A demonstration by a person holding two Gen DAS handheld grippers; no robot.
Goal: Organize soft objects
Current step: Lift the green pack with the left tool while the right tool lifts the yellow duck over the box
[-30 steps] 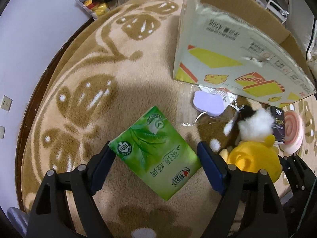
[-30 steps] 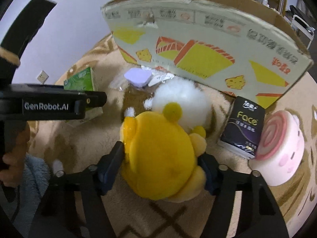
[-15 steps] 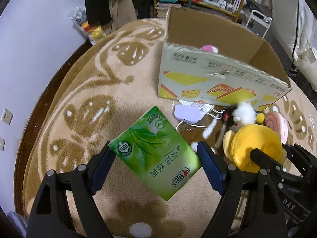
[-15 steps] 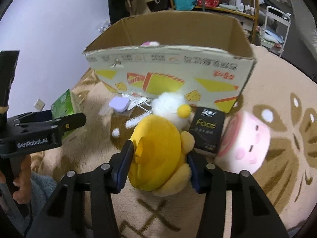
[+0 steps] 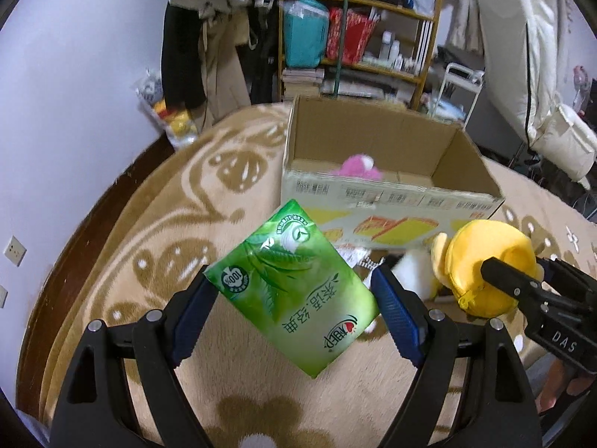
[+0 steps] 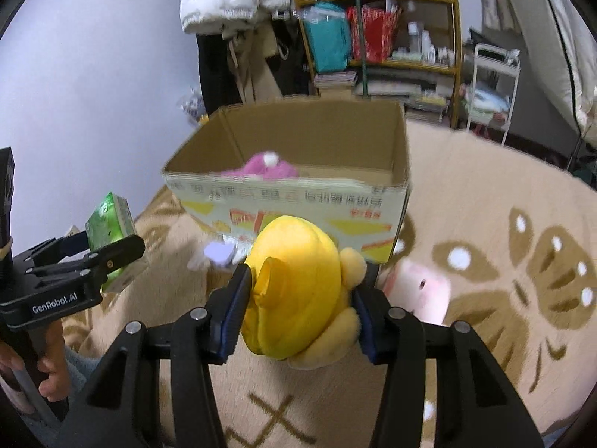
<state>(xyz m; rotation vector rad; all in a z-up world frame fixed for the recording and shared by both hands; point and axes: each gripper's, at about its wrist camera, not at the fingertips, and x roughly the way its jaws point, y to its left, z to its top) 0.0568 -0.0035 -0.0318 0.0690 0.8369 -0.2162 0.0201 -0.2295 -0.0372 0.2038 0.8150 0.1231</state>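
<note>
One green tissue pack point(image 5: 294, 291), clamped between my left gripper point(image 5: 294, 311) pads, tilted on a corner, held above carpet point(image 5: 149, 246). One yellow plush point(image 6: 298, 287), squeezed in my right gripper point(image 6: 296, 311), also off carpet. One cardboard box point(image 6: 298, 201) ahead, open top, one pink plush point(image 6: 266, 168) inside. On carpet by box: one pink round plush point(image 6: 418, 291), one lilac item point(image 6: 220, 252) (partly hidden). Both grippers level, side by side, aimed at box, short of its near wall. Bare hand point(image 6: 52, 366) grips left handle.
</note>
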